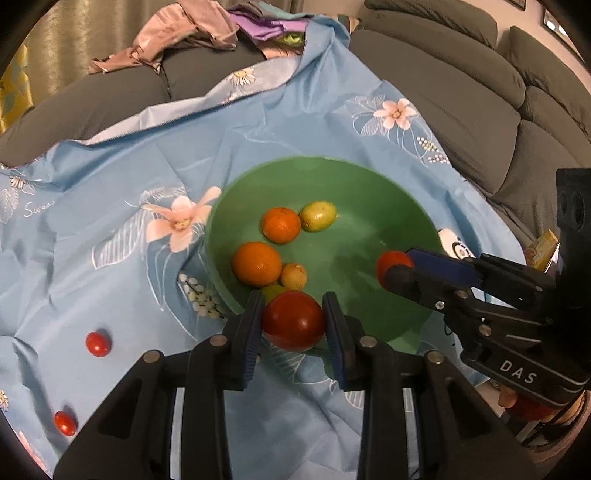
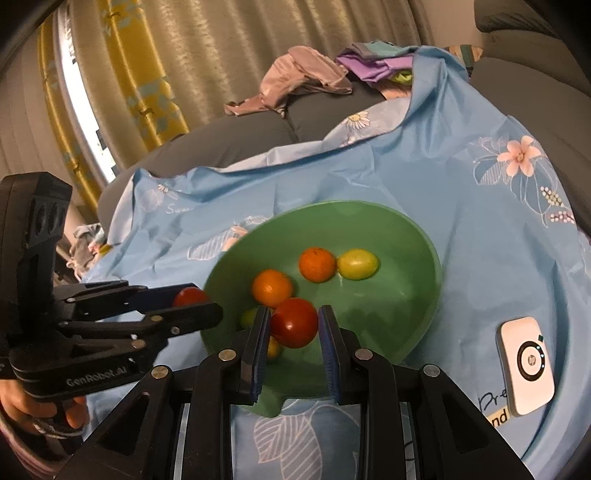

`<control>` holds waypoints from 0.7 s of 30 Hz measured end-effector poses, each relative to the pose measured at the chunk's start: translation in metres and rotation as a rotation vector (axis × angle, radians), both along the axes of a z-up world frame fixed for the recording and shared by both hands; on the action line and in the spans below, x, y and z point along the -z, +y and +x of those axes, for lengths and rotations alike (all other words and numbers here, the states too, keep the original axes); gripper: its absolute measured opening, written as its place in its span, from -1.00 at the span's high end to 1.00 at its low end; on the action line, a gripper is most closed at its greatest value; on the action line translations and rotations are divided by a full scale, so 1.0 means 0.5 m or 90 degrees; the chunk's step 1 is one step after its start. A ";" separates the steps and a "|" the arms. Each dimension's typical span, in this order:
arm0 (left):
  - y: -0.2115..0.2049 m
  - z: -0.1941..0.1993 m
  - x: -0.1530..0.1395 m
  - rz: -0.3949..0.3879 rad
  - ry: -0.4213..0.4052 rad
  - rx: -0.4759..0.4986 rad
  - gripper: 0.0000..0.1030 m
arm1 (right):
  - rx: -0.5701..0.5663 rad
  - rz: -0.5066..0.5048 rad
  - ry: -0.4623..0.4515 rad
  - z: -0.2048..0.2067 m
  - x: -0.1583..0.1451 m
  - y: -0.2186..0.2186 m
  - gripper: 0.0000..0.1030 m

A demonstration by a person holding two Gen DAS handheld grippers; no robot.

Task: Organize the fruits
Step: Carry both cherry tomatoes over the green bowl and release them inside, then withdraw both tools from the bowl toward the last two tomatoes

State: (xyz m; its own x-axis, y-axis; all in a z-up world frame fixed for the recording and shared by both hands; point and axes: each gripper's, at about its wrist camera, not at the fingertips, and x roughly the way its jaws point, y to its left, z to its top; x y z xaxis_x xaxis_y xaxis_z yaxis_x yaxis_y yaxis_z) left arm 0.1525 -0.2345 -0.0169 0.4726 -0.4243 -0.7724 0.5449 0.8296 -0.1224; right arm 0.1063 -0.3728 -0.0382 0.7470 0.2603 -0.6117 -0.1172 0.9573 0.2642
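A green bowl point(image 1: 369, 192) sits on a blue flowered cloth and holds two oranges point(image 1: 256, 264), a yellow-green fruit point(image 1: 317, 216) and a small tan fruit point(image 1: 293, 276). My left gripper point(image 1: 293, 321) is shut on a red tomato point(image 1: 293, 320) over the bowl's near rim. My right gripper point(image 2: 293, 323) is shut on another red tomato point(image 2: 294, 322) above the bowl point(image 2: 406, 236). The right gripper also shows in the left wrist view point(image 1: 397, 269), and the left one in the right wrist view point(image 2: 192, 302). Two small red tomatoes point(image 1: 98, 342) lie on the cloth at the left.
A white device point(image 2: 526, 363) lies on the cloth right of the bowl. The cloth point(image 1: 110, 206) covers a grey sofa point(image 1: 461, 85). Crumpled clothes point(image 1: 184, 33) lie at the back. Curtains point(image 2: 166, 55) hang behind.
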 end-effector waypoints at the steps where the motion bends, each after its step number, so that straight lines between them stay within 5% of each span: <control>1: -0.001 0.002 0.004 -0.001 0.003 0.001 0.38 | 0.002 0.000 0.004 0.001 0.003 -0.002 0.44; 4: -0.003 0.006 0.007 -0.001 0.005 0.005 0.34 | 0.005 0.002 0.013 0.005 0.012 -0.003 0.44; 9: 0.001 -0.004 0.000 0.005 -0.012 0.000 -0.24 | 0.011 -0.007 0.013 -0.001 0.007 0.002 0.44; 21: 0.108 -0.104 -0.012 0.020 -0.050 -0.083 -0.83 | -0.012 0.001 0.007 -0.044 -0.011 0.039 0.41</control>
State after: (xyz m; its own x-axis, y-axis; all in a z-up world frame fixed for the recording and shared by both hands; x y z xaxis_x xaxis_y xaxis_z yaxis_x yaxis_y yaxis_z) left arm 0.1006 -0.1807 -0.0110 0.5820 -0.3315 -0.7425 0.4391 0.8967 -0.0562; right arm 0.0845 -0.3531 -0.0328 0.7355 0.2750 -0.6192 -0.1326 0.9547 0.2665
